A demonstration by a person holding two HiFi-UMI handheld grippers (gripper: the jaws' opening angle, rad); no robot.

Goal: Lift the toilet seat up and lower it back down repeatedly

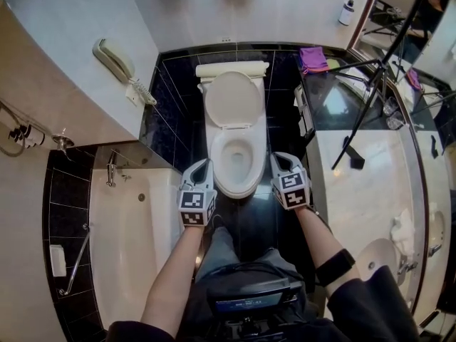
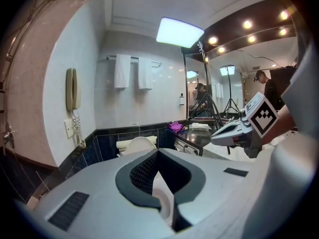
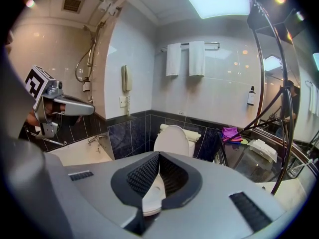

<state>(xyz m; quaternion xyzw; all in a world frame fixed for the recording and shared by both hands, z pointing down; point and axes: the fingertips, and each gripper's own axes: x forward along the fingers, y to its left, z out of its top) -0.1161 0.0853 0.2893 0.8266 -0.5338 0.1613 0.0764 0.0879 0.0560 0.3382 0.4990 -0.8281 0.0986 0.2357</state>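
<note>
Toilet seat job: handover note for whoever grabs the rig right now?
Left gripper: shut, empty, just left of the bowl.
Right gripper: shut, empty, just right of it.
Toilet seat: looks down on the bowl; lid stands up behind it.
Done: neither gripper is on the seat; the number of finished cycles can't be told.
Left: get a gripper under the seat's edge, lift, lower, repeat.

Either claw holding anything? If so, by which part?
Nothing held. The left claw and the right claw are both shut and empty, one on each side of the toilet.
</note>
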